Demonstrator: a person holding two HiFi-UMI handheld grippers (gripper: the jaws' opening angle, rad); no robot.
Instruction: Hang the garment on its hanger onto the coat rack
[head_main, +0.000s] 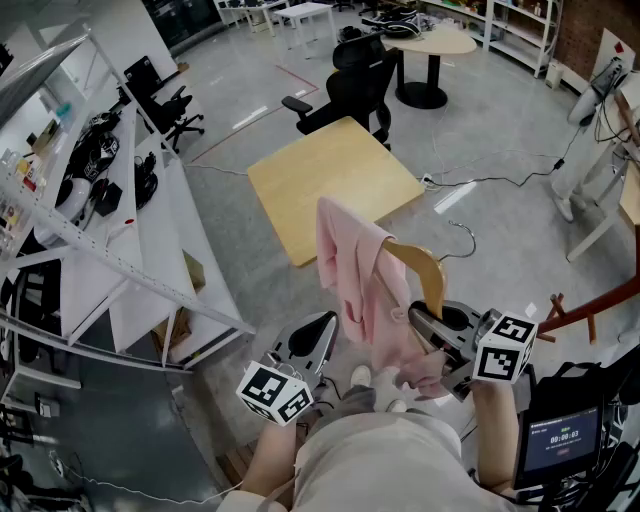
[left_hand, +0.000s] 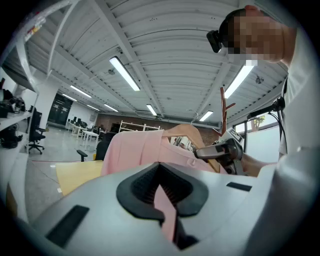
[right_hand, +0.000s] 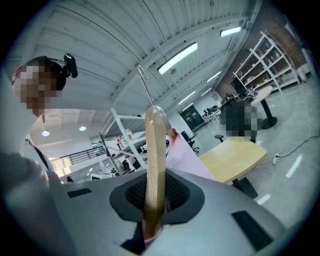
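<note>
Up over the grey floor (head_main: 480, 130), holds a pink garment (head_main: 352, 275) on a wooden hanger (head_main: 428, 268). Clamps the right hand-held gripper (head_main: 420, 320) on one wooden arm of the hanger, with a bit of pink cloth caught in the jaws too. Pinches a thin fold of the garment with the left hand-held gripper (head_main: 322, 335), jaws pressed tight on it. Lets most of the cloth hang off the far end of the hanger and down between the two grippers. Leaves the thin metal hook (right_hand: 145, 89) sticking out in the air, touching nothing. Stands well apart from the square yellow worktop (head_main: 330, 180). Has the red-brown coat rack (head_main: 590, 310) off to the right, apart from the hanger.
</note>
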